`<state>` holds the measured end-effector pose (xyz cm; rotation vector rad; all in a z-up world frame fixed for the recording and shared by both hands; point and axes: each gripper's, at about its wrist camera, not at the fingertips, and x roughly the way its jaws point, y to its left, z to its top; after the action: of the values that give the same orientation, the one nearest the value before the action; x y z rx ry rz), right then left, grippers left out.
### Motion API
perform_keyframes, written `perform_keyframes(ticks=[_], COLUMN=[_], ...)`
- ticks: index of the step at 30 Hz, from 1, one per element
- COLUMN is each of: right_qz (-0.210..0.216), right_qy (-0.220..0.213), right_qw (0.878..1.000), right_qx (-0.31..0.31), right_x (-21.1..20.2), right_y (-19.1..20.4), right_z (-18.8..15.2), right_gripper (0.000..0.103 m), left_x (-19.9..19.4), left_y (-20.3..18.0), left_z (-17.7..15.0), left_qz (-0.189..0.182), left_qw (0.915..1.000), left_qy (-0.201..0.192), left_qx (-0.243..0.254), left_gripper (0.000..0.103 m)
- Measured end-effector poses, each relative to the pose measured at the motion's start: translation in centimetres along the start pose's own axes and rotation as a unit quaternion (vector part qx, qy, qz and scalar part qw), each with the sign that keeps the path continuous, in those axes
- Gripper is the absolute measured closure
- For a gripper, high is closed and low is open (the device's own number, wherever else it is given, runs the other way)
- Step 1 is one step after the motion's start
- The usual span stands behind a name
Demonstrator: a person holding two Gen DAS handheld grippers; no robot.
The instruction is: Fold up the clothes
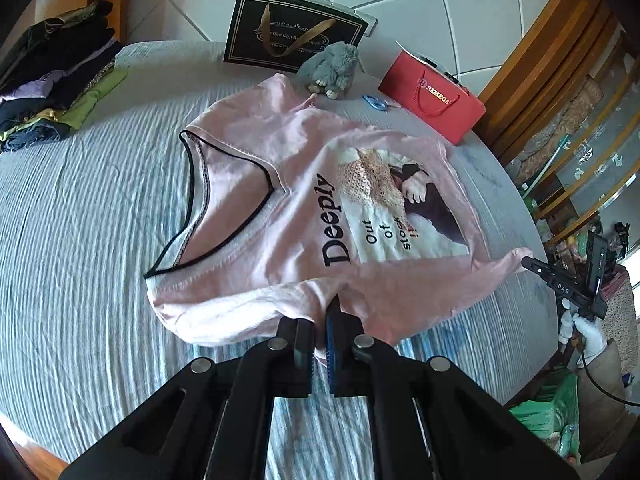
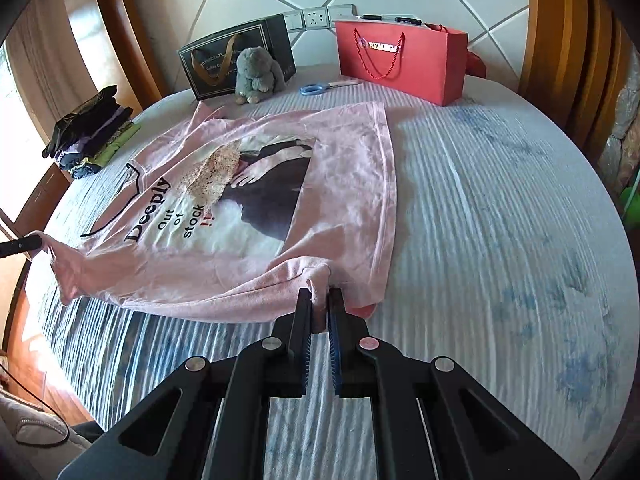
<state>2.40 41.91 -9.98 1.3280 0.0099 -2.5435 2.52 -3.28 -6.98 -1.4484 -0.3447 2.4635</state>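
A pink T-shirt (image 1: 280, 200) with a printed picture and the word "Deeply" lies face up on the round bed; it also shows in the right wrist view (image 2: 340, 168). My left gripper (image 1: 322, 320) is shut on the shirt's near edge by the shoulder and lifts it slightly. My right gripper (image 2: 320, 300) is shut on the near edge close to the hem and holds it up. In the left wrist view the right gripper (image 1: 528, 260) pinches the shirt's corner at the right. In the right wrist view the left gripper (image 2: 38, 242) holds the far left end.
A stack of folded clothes (image 1: 56, 92) sits at the bed's left edge. A black gift bag (image 1: 292, 28), a grey plush rabbit (image 1: 332, 68), blue scissors (image 1: 374, 102) and a red gift bag (image 1: 432, 96) stand by the headboard. The bed's right half (image 2: 500, 220) shows striped bedding.
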Motion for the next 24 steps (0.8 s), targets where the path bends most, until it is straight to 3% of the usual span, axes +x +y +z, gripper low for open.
perform_keyframes(ticks=[3, 5, 6, 7, 8, 9, 10, 11, 16, 20, 24], right_qz=[-0.028, -0.052, -0.064, -0.081, -0.097, -0.104, -0.11, -0.108, -0.106, -0.092, -0.073], right_qy=[0.009, 0.016, 0.02, 0.027, 0.035, 0.034, 0.033, 0.026, 0.033, 0.06, 0.07], right_qw=[1.0, 0.998, 0.997, 0.995, 0.992, 0.991, 0.989, 0.989, 0.985, 0.983, 0.984], right_qx=[-0.01, 0.018, 0.033, 0.05, 0.067, 0.078, 0.089, 0.097, 0.131, 0.15, 0.149], right_x=[1.7, 3.5, 4.4, 5.3, 5.8, 5.8, 5.8, 5.3, 3.5, 3.8, 5.2], right_y=[-0.6, -1.7, -2.3, -3.0, -3.6, -3.8, -4.1, -4.1, -3.4, -3.6, -4.2], right_z=[3.7, 6.0, 7.1, 7.9, 8.5, 8.6, 8.7, 8.3, 3.7, 0.7, 0.7], right_gripper=[0.096, 0.096, 0.087, 0.068, 0.058, 0.051, 0.051, 0.051, 0.051, 0.051, 0.052], left_x=[3.4, 6.2, 7.3, 7.9, 8.0, 7.5, 6.6, 5.8, 5.4, 7.1, 8.1], left_y=[1.1, 1.9, 2.2, 2.5, 2.8, 3.1, 3.5, 4.0, 6.8, 8.5, 8.3], left_z=[4.8, 7.5, 8.6, 9.2, 9.7, 9.8, 9.4, 9.0, 4.6, 1.6, 0.5], left_qz=[0.008, 0.006, 0.019, 0.027, 0.029, 0.028, 0.034, 0.039, 0.095, 0.111, 0.119], left_qw=[0.9998, 0.9992, 0.9985, 0.998, 0.9979, 0.9979, 0.9976, 0.9972, 0.9898, 0.9888, 0.9887], left_qy=[0.015, 0.037, 0.05, 0.054, 0.053, 0.048, 0.04, 0.033, 0.063, 0.088, 0.087], left_qx=[0.007, 0.009, 0.013, 0.018, 0.024, 0.033, 0.044, 0.055, 0.086, 0.047, 0.025], left_gripper=[0.1, 0.096, 0.085, 0.071, 0.063, 0.046, 0.034, 0.03, 0.027, 0.028, 0.03])
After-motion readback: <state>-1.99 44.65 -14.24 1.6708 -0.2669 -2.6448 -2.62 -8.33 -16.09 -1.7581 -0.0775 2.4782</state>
